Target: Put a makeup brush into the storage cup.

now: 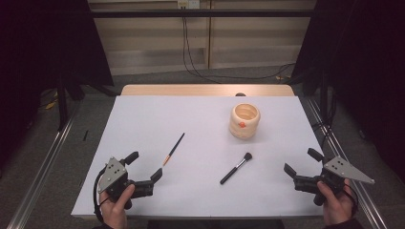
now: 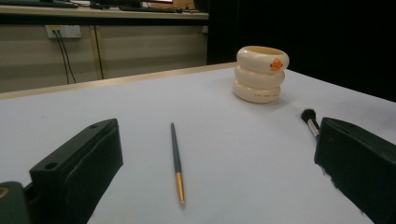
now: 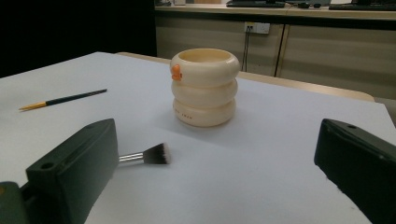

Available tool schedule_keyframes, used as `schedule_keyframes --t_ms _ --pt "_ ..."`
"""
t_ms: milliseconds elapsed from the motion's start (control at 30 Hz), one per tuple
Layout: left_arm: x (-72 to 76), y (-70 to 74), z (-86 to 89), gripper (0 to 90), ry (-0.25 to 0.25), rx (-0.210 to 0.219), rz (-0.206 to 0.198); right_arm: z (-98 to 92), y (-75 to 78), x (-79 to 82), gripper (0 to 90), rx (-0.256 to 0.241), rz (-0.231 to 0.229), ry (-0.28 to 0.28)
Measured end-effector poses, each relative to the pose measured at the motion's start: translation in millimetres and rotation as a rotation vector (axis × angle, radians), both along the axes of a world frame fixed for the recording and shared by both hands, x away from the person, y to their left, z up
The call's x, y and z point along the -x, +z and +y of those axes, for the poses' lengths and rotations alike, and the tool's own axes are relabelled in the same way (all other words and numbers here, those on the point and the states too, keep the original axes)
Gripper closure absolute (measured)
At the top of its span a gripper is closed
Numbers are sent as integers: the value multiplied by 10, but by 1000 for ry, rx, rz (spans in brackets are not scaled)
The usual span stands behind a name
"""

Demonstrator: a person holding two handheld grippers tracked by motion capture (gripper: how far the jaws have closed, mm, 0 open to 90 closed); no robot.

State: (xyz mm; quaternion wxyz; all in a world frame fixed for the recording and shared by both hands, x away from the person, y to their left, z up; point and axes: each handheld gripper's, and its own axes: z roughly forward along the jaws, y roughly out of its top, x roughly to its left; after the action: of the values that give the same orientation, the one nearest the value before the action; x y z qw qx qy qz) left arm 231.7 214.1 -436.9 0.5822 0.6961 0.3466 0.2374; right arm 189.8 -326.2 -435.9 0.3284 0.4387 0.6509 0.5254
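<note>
Hovering low, both grippers spread wide over the worktop (image 1: 143, 114).
Left gripper (image 1: 144, 166), fingers open, faces the thin brush (image 1: 173, 149); right gripper (image 1: 301, 163), fingers open too, faces the makeup brush (image 1: 236, 168), whose bristles show close in its view, before the ringed cup (image 3: 204, 86).

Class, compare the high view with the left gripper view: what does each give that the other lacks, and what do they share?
The high view adds the left hand, the right hand and the open right gripper.
The left gripper view adds the small dark lettering on the holder's bottom ring.
Shared: the holder, the thin brush, the makeup brush, the white table and the open left gripper.
</note>
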Motion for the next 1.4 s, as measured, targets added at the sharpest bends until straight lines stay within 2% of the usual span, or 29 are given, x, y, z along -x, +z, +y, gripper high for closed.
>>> schedule_keyframes --t_ms 267,300,600,700,867,933,1033,1300,1400 --pt "-11 -2 -6 8 -4 1 5 -10 -8 -5 0 1 -3 11" --pt "-18 -6 -12 9 -12 14 10 -10 -8 -5 0 1 -3 11" --pt "-19 9 -50 10 -23 6 11 -33 -14 -2 0 -6 1 18" --pt "-1 13 -43 11 -20 22 12 -24 1 14 0 0 -11 13" --pt "2 33 -42 14 -21 8 8 22 5 25 0 8 -6 31" --pt "-8 36 -40 14 -16 3 11 26 3 22 0 5 -2 22" --pt "-32 64 -41 14 -23 27 24 7 -3 24 0 -4 -1 28" --pt "-108 126 -119 16 -43 2 4 4 -8 31 0 -16 -12 14" --pt "-151 170 -152 17 -50 0 -5 6 -16 28 0 -15 -1 18"
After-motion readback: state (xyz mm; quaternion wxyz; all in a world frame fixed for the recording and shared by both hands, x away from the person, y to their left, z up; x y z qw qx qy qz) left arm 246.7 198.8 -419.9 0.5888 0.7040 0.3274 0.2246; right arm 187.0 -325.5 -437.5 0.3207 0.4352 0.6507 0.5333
